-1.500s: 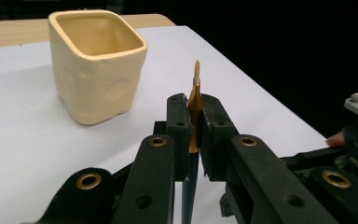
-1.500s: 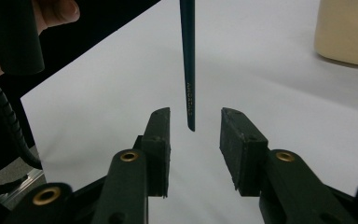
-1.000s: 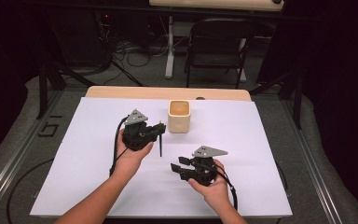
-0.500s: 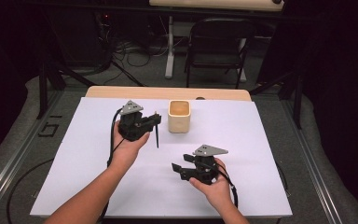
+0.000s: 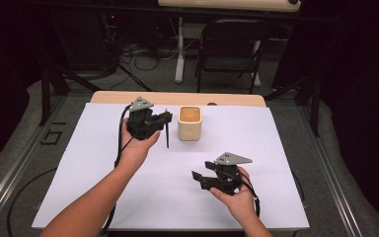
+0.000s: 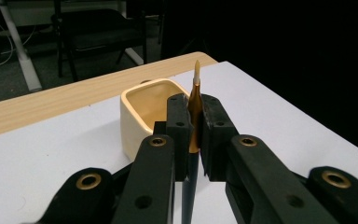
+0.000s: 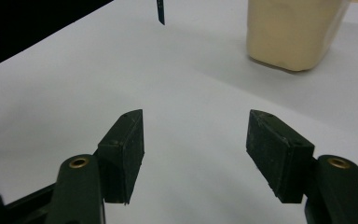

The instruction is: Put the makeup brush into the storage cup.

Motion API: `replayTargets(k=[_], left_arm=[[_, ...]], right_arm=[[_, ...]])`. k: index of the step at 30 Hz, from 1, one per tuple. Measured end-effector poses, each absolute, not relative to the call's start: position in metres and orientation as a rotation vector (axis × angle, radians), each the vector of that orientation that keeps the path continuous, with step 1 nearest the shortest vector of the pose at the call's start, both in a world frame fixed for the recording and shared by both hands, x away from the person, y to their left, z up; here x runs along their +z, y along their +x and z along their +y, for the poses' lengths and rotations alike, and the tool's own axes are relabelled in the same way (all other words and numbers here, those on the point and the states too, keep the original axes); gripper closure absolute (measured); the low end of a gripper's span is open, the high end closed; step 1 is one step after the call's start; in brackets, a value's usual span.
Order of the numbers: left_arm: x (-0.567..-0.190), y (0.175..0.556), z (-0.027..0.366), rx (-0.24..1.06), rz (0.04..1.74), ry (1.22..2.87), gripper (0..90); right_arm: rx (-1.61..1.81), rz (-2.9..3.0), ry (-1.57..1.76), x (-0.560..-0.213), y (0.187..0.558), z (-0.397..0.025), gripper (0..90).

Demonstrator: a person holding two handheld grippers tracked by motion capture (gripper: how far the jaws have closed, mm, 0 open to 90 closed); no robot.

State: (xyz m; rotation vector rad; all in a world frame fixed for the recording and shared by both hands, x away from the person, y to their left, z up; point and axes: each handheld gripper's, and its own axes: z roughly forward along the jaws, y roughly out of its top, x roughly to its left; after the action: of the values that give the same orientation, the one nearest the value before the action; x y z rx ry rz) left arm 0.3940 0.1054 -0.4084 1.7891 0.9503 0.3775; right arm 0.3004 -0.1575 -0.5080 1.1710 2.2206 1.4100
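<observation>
Right gripper (image 5: pixel 203 177), nearest the person, hovered low over the white paper-covered table (image 5: pixel 79 187) well on the near side of the cream square ceramic cup (image 5: pixel 189 123), jaws spread wide with nothing between them, pads (image 7: pixel 126 149) bare in the right gripper view. Sat idle, pointing roughly toward the cup.

Farther out, just to the left of the cup, left gripper (image 5: pixel 164 118) clamped tight on a slim paintbrush with a dark handle, gold ferrule and pale tip (image 6: pixel 195 116). Held the brush nearly upright, gripped at the ferrule, bristle end up and handle hanging below the jaws, clear of the table. Seen in the high view as a thin dark stick (image 5: pixel 167 136) beside the cup, not touching it; seen in the right gripper view as a dark handle end (image 7: pixel 160 13) above the paper.

Judged as the carry step: brush lifted and brought alongside the cup, not yet inside. Called next for raising the handle end above the rim, shifting over the opening, lowering in, then releasing. Risked clipping the rim or tipping the cup if lowered off-centre.

Beyond the cup, a strip of bare wooden table edge (image 5: pixel 177 98), then a dark folding chair (image 5: pixel 232 44).
</observation>
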Motion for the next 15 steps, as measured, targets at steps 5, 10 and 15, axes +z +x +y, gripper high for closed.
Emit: replayTargets(k=[5,10,15], left_arm=[[-0.402,0.399,0.102,0.400,0.941,1.786,83.7],[-0.397,0.405,0.099,0.405,0.946,1.780,83.7],[-0.393,0.410,0.095,0.412,0.947,1.777,83.7]], right_arm=[[1.388,2.213,1.179,-0.508,0.296,-0.166,37.0],[1.363,2.207,1.173,-0.508,0.289,-0.175,37.1],[1.358,2.193,1.184,-0.508,0.285,-0.182,37.0]])
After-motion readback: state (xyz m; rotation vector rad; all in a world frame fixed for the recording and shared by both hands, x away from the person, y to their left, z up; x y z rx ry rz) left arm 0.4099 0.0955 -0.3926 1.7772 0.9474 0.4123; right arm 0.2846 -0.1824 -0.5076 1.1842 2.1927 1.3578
